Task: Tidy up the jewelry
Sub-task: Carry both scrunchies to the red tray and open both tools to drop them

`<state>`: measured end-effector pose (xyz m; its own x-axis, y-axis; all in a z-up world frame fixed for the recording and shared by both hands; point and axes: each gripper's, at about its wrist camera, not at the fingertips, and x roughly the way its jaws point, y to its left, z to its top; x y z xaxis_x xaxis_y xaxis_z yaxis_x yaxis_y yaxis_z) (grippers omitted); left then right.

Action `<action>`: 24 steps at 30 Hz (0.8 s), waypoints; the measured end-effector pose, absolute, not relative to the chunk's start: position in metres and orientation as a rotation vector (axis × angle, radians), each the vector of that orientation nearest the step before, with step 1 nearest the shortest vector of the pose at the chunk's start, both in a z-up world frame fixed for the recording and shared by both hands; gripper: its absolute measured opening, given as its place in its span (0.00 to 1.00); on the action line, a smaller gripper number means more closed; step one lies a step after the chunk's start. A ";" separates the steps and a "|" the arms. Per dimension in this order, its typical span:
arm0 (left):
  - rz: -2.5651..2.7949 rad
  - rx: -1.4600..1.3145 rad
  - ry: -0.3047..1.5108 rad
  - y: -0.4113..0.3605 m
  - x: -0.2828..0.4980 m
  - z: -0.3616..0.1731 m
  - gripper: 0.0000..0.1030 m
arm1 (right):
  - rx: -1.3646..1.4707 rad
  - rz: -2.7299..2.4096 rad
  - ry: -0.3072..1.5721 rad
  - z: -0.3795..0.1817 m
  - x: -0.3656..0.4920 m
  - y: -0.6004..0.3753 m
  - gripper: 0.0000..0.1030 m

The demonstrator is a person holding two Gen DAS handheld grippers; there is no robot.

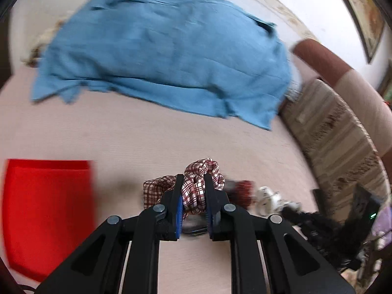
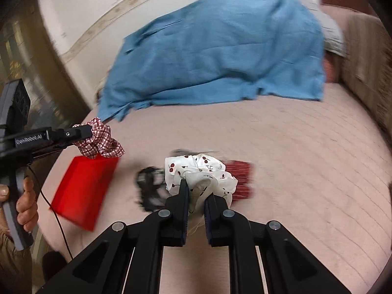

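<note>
My left gripper (image 1: 193, 183) is shut on a red-and-white checked scrunchie (image 1: 196, 191) and holds it above the bed; it also shows at the left of the right wrist view (image 2: 100, 142). My right gripper (image 2: 196, 188) is shut on a white cherry-print scrunchie (image 2: 203, 171). A black scrunchie (image 2: 149, 188) and a dark red one (image 2: 241, 178) lie on the bed beside it. A red box (image 2: 84, 188) lies to the left, also in the left wrist view (image 1: 46, 215).
A blue cloth (image 1: 166, 51) covers the far part of the pink bedspread (image 2: 294, 159). A patterned sofa edge (image 1: 343, 134) runs along the right. The person's hand (image 2: 24, 203) holds the left gripper's handle.
</note>
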<state>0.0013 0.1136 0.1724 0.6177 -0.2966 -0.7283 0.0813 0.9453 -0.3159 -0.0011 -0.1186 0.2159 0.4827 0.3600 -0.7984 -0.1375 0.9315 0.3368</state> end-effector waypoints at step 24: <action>0.259 -0.387 0.906 0.361 0.014 0.085 0.17 | 0.069 0.715 1.235 0.123 0.094 0.202 0.13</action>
